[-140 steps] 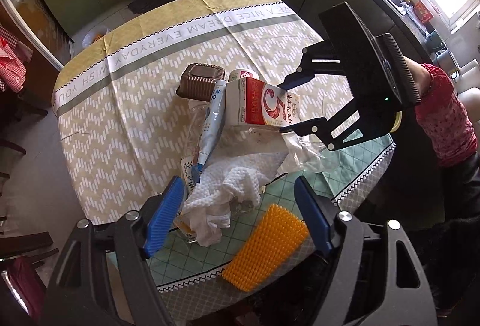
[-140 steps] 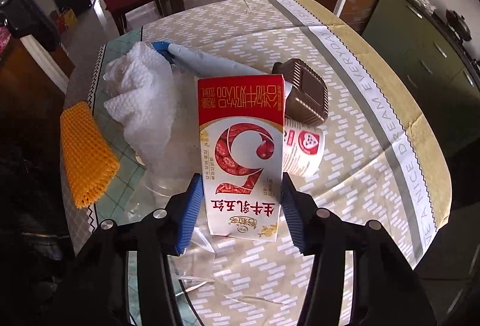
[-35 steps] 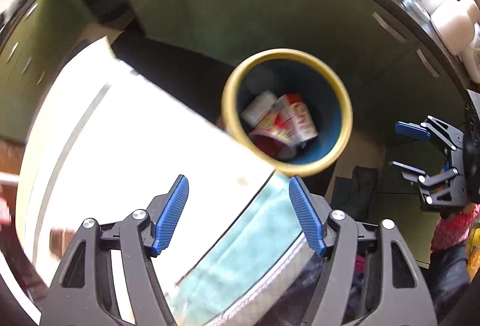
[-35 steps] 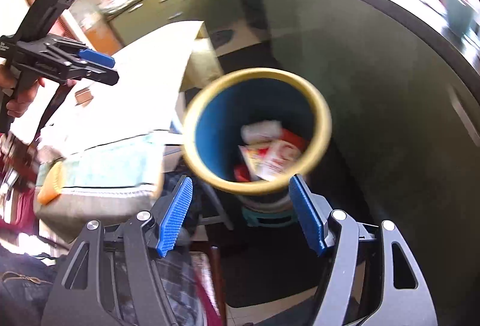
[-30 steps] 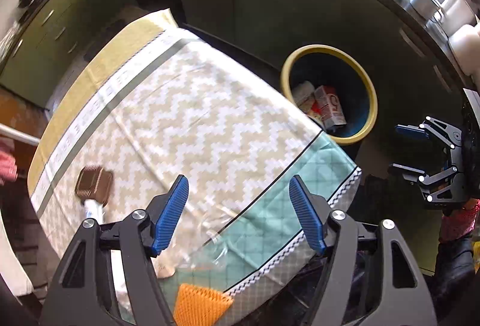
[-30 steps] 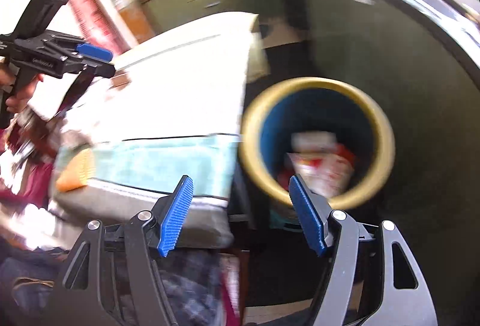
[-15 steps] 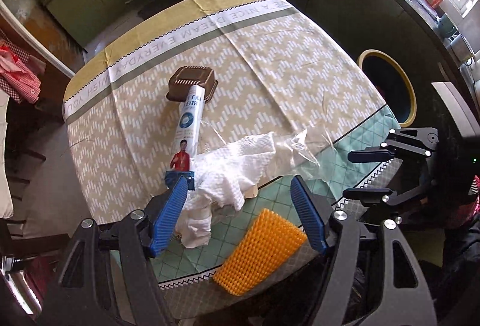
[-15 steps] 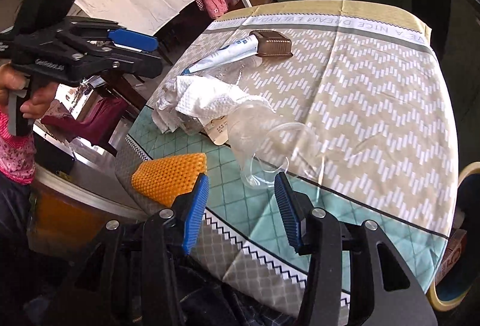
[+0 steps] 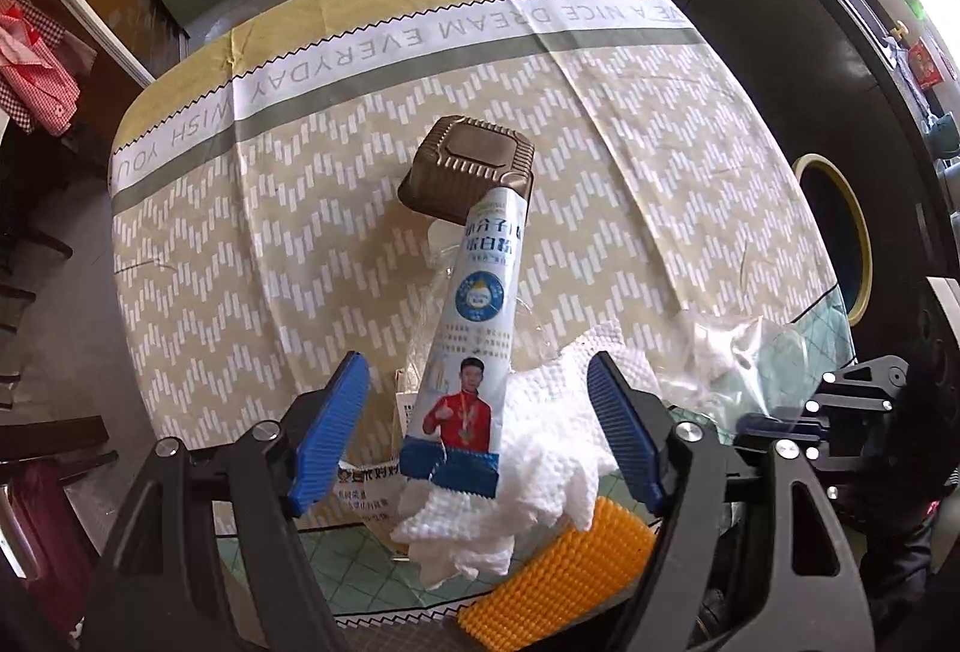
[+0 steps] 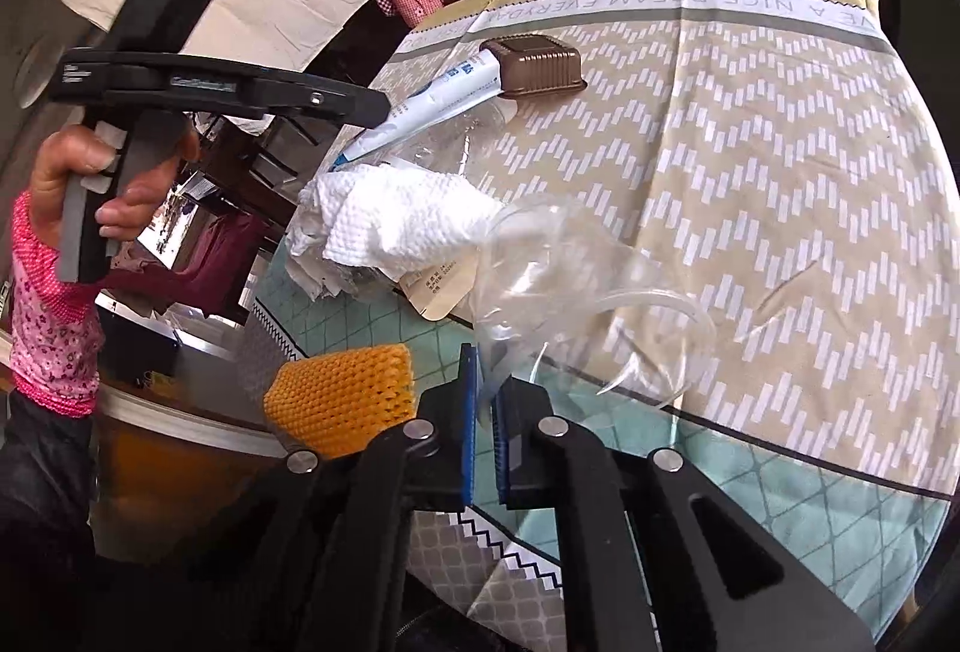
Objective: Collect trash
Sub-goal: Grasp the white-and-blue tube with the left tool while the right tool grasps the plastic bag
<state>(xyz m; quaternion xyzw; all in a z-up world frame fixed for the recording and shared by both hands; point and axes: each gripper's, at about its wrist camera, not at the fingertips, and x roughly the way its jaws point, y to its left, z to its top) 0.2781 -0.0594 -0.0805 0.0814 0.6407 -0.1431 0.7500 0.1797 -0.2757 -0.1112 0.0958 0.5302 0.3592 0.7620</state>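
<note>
Crumpled clear plastic wrapper [image 10: 540, 256] now pinched in right gripper [image 10: 485, 400], open half a second ago; left gripper [image 9: 477, 430] wide over sachet.

toothpaste tube [image 9: 474, 328]: white and blue, lying flat, far end against the brown tray
brown plastic tray [image 9: 467, 170]: upside down on the tablecloth
paper towel [image 10: 393, 217]: white, crumpled
clear plastic wrap [image 10: 558, 268]: crumpled, edge pinched between blue pads
orange foam net [image 10: 342, 391]: at the table edge

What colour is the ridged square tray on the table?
Brown; the ridged square tray shows best in the left wrist view.
</note>
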